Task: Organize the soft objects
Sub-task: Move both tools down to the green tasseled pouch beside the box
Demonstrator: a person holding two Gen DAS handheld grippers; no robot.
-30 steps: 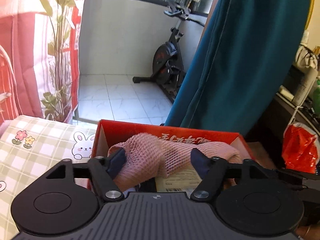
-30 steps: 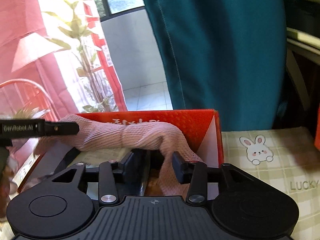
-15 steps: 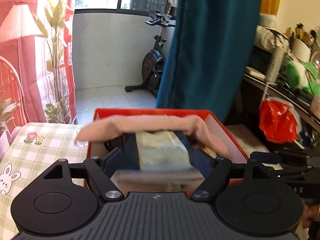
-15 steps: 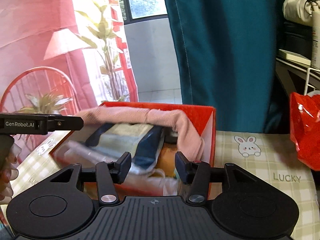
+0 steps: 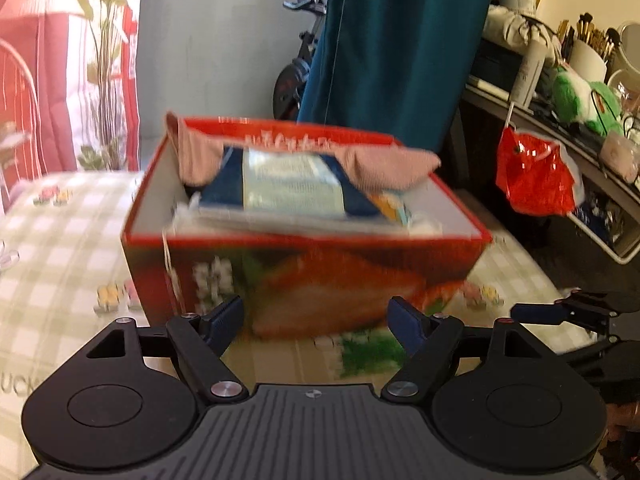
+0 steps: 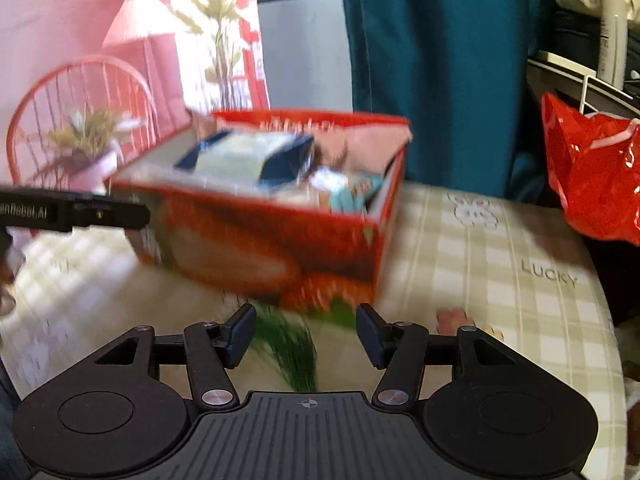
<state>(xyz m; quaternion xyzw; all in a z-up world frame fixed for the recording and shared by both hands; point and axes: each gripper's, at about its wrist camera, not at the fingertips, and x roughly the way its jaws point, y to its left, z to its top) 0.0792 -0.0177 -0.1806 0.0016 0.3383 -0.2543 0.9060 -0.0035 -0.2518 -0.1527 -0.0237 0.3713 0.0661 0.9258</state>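
Left gripper [image 5: 316, 322] and right gripper [image 6: 306, 334] jaws spread wide, seemingly empty, before the box [image 5: 320, 276].

We see the pink knit cloth [image 5: 384, 164] draped across the far end of the red cardboard box [image 5: 304, 276], one end hanging over its left corner. Beneath it lies a blue-and-white soft package [image 5: 288, 188], tilted, filling the box on the checked tablecloth.
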